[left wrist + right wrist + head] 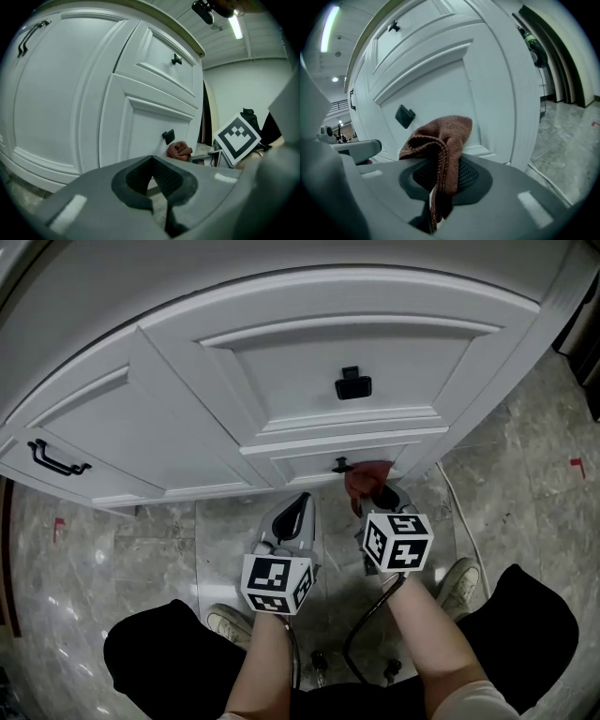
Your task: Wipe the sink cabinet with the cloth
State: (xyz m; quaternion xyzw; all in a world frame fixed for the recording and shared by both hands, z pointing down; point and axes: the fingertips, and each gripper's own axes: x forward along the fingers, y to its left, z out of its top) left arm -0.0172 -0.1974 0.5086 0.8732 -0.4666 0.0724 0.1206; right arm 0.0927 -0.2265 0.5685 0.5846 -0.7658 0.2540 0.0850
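The white sink cabinet (309,381) curves across the head view, its lower panel just ahead of both grippers. My right gripper (377,501) is shut on a reddish-brown cloth (366,478), which bunches against that panel right beside a small black knob (340,465). In the right gripper view the cloth (440,136) drapes over the closed jaws of the right gripper (439,176), with the knob (404,116) to its left. My left gripper (296,512) hangs shut and empty a little to the left, short of the cabinet. The left gripper view shows the cloth (179,150) below the knob (168,136).
A larger black knob (352,383) sits on the upper drawer and a bar handle (56,460) on the left door. The person's shoes (230,622) (460,581) stand on the marble floor (525,512). A white cable (461,517) trails along the floor at the right.
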